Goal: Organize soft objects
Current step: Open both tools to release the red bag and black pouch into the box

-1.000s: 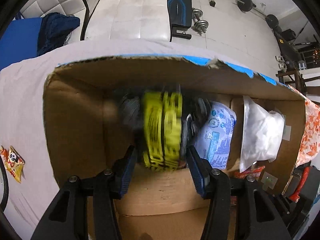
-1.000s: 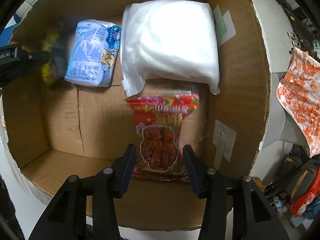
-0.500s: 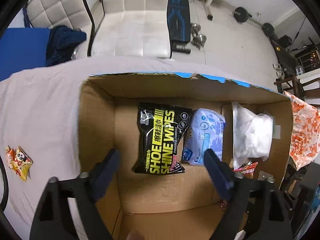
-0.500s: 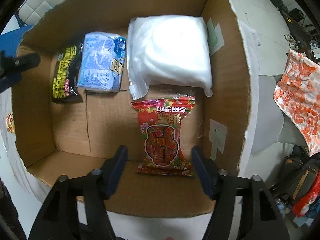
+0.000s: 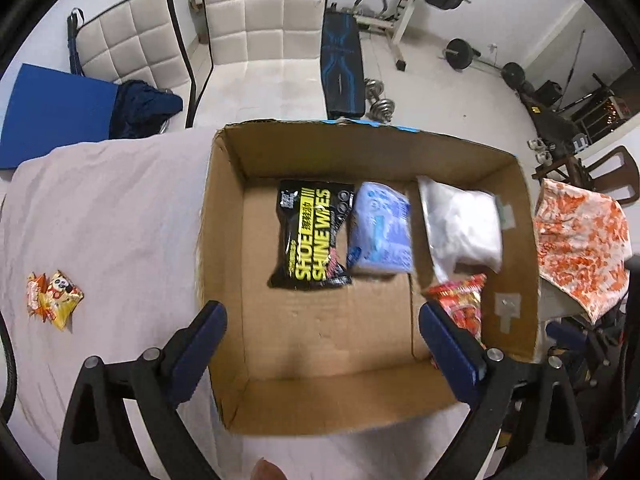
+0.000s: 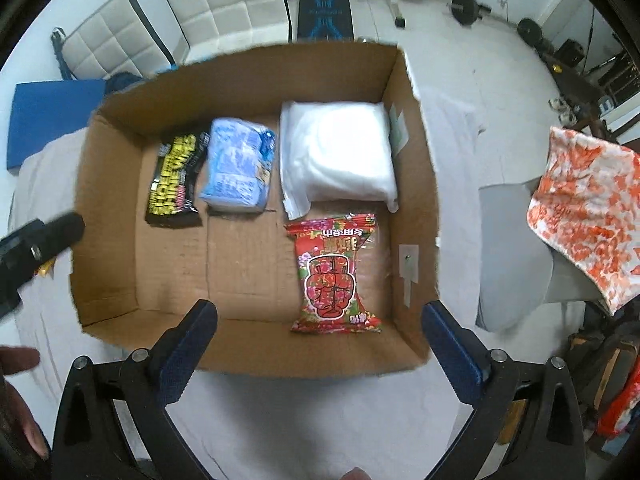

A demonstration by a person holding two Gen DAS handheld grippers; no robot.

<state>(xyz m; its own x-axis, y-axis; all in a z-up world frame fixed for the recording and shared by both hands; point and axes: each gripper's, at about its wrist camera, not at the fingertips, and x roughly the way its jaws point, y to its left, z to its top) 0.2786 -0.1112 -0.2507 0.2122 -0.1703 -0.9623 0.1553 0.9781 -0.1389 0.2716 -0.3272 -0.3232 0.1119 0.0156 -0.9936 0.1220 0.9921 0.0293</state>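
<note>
Four soft packs lie flat in the open brown cardboard box (image 6: 416, 208): black-and-yellow shoe-wipes pouch (image 5: 314, 236), pale blue tissue pack (image 5: 380, 234), white padded bag in clear film (image 6: 340, 158), red printed snack packet (image 6: 334, 276). One small orange-yellow snack packet (image 5: 54, 294) remains on the pale cloth-covered table (image 5: 112, 216), well apart from the box. Probably light, crinkly, slippery film; pinch across its middle. Left gripper (image 5: 322, 346) and right gripper (image 6: 320, 346) both spread wide, empty.
</note>
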